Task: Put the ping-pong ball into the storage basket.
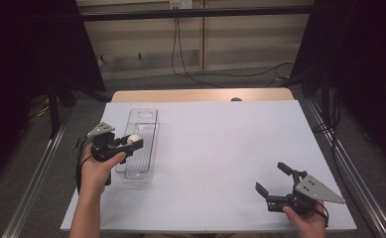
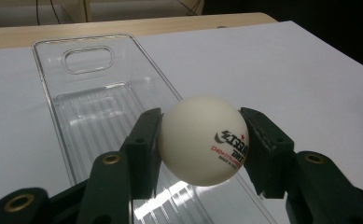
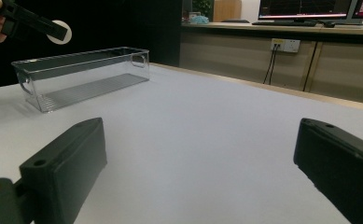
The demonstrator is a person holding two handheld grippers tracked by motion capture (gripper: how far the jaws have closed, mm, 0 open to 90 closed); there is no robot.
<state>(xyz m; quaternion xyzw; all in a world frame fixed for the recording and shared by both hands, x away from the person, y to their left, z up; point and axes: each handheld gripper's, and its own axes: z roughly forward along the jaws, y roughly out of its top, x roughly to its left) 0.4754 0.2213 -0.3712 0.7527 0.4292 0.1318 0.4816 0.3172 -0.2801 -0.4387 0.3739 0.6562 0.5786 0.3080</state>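
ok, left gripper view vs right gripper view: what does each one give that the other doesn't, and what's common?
Left gripper view alone: red and black print on the white ball, both pads pressing its sides, and the ribbed floor of the clear bin seen from above, ball over it.

Right gripper view alone: the right gripper with its jaws wide apart and nothing between them, the bin's side wall in profile, a wall socket, and monitors on a far desk.

Both: the ball in the left gripper, the bin, and the white table top.

Left tongs (image 1: 131,141) clamped, right tongs (image 1: 272,177) agape
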